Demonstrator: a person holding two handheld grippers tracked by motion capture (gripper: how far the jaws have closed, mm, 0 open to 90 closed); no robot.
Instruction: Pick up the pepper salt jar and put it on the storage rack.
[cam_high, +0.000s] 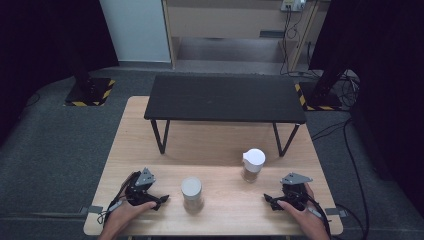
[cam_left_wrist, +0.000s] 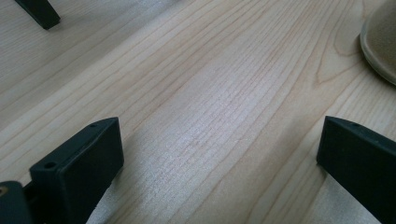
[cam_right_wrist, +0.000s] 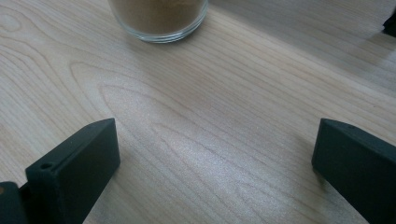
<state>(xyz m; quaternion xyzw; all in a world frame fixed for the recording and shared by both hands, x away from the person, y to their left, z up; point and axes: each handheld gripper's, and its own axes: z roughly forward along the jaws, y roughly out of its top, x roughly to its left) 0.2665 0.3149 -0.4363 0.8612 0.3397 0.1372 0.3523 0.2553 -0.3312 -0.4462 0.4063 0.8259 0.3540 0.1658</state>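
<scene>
1. Now both grippers rest low on the wooden table (cam_high: 220, 145), one at each near corner; the left gripper (cam_high: 159, 200) has its jaws wide apart with nothing between them, and the right gripper (cam_high: 270, 201) likewise stands open and empty.
2. Likely the step in hand is the first reach for a jar; the near jar (cam_high: 192, 194) stands upright between the two grippers, closer to the left one, while the far jar (cam_high: 252, 165) stands upright a little further back and nearer the right gripper.
3. To do it well, bring each gripper in level at mid-height of the glass, jaws either side of the body, not the lid; close slowly, since round glass may slip or tip.
4. Keep clear of the black low bench (cam_high: 225, 97) behind the jars; its legs stand just beyond the far jar.
5. Both jars look like clear glass with pale white lids; each holds a tan, sandy powder, seen through the glass base (cam_right_wrist: 159, 18) in the right gripper view.
</scene>
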